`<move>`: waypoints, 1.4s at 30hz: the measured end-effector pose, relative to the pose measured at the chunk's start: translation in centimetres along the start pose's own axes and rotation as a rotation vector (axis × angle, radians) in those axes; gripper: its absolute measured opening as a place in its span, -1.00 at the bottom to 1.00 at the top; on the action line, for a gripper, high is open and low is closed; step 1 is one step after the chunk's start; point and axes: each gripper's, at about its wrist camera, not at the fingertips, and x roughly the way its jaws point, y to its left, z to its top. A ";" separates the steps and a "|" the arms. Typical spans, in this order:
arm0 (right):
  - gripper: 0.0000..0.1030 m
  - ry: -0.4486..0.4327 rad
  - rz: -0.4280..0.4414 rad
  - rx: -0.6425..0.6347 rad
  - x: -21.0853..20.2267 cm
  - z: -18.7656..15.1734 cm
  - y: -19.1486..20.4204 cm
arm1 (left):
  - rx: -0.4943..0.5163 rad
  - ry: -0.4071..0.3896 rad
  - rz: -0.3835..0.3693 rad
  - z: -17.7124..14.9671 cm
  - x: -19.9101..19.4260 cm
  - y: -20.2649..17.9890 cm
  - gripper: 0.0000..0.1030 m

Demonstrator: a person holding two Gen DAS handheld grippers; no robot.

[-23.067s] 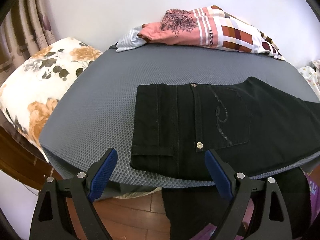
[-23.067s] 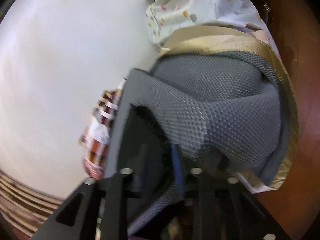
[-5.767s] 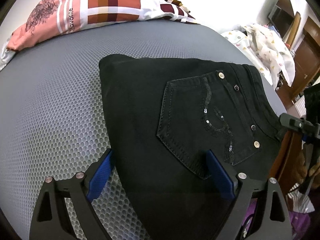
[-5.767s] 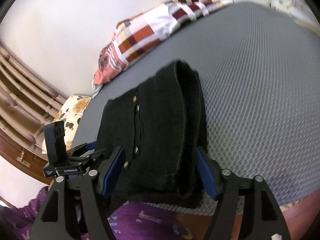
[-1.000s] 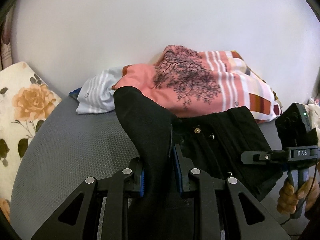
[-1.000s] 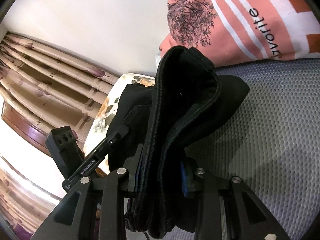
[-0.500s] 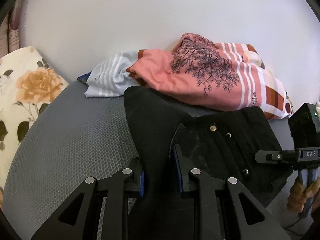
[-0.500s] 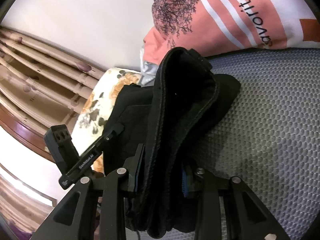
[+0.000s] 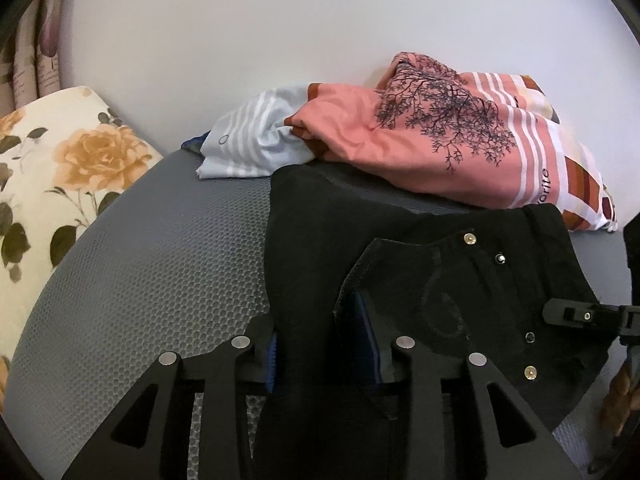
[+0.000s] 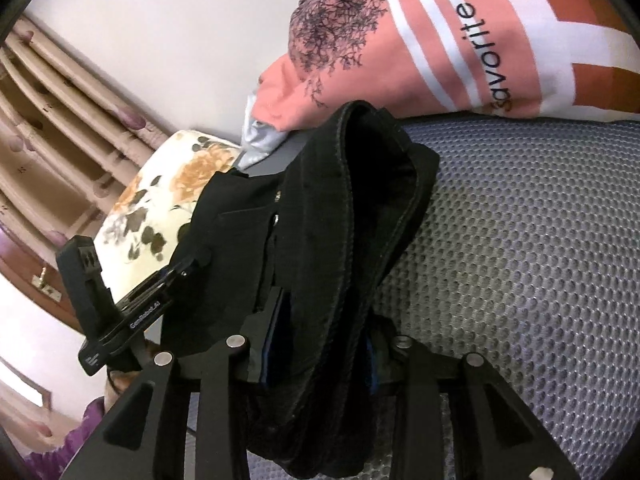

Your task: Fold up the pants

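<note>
The black pants [image 9: 420, 264] are folded into a thick bundle with studded pockets on top, resting on the grey mesh mattress [image 9: 160, 264]. My left gripper [image 9: 324, 344] is shut on the near edge of the pants. My right gripper [image 10: 320, 344] is shut on the thick waistband end of the pants [image 10: 352, 208], which stands up between its blue pads. The right gripper's body [image 9: 580, 314] shows at the right edge of the left wrist view. The left gripper's body [image 10: 120, 312] shows at the left of the right wrist view.
A pink striped quilt [image 9: 440, 140] and a pale striped cloth [image 9: 256, 148] lie at the back against the white wall. A floral pillow [image 9: 60, 168] sits at the left of the mattress. Curtains [image 10: 60, 120] hang beyond it.
Both grippers have lowered the folded pants toward the mattress, close to the pink quilt. The bundle lies flatter than a second ago. Both grips stay shut.
</note>
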 end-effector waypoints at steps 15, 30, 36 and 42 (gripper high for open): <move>0.52 -0.125 -0.339 -0.129 1.0 -0.8 3.9 | -0.039 0.044 0.109 -0.3 1.0 0.6 0.59; 0.91 -0.244 -0.457 -0.175 -0.5 -1.6 5.3 | -0.082 -0.040 0.176 -0.5 -0.6 1.4 0.76; 0.98 -0.320 -0.560 -0.205 -1.5 -2.2 6.5 | -0.084 -0.090 0.224 -0.6 -1.8 1.4 0.85; 0.98 -0.343 -0.583 -0.179 -1.9 -2.4 6.3 | -0.088 -0.127 0.253 -0.7 -2.4 1.4 0.90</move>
